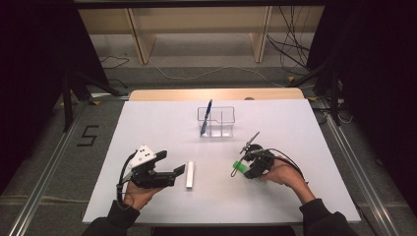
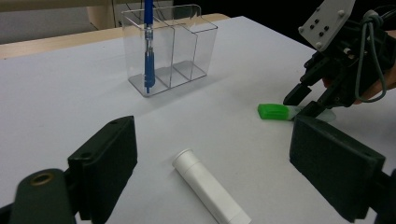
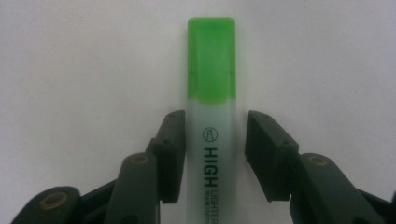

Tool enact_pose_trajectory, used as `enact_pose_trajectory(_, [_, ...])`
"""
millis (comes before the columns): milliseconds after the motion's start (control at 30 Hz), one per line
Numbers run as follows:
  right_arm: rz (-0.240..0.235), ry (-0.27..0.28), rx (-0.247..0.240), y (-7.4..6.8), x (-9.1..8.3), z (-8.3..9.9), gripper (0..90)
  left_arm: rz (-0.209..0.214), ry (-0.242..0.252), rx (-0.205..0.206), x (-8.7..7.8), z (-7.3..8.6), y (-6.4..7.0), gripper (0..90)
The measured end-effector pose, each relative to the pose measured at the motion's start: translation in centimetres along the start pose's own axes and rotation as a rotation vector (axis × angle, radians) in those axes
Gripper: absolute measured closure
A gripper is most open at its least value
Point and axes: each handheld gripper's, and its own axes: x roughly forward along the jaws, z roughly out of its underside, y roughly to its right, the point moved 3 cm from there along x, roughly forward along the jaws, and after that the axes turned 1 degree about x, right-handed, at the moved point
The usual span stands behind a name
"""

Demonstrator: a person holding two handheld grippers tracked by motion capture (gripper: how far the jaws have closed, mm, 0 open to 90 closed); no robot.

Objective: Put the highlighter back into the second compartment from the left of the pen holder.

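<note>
Right gripper view: your right gripper (image 3: 212, 156) straddles the green highlighter (image 3: 211, 116) lying on the worktop (image 3: 70, 70), jaws apart | step: grasp | next: close squarely, lift | left gripper (image 2: 212, 172) open, idle

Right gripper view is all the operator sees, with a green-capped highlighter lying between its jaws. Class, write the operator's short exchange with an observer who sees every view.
Operator: The highlighter lies between the right gripper jaws. Is there anywhere to put it?
Observer: A clear organizer stands farther back on the table, with a blue pen standing in its left-end compartment.
Operator: And the left gripper?
Observer: It is open, with a white tube lying on the table between its jaws.
</note>
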Motion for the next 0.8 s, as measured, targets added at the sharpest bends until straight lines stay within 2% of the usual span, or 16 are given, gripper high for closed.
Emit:
enact_pose_trajectory(500, [0.024, -0.034, -0.038, -0.52, 0.01, -0.57, 66.0, -0.004, -0.001, 0.003, -0.11, -0.01, -0.04, 14.8])
enact_pose_trajectory(667, [0.037, -0.036, -0.058, -0.7, -0.04, -0.62, 66.7, -0.011, 0.004, -0.002, -0.2, -0.03, -0.14, 14.8])
enact_pose_trajectory(800, [0.041, -0.01, -0.073, -0.7, -0.29, -0.59, 66.8, -0.012, 0.004, 0.0, -0.24, -0.05, -0.16, 14.8])
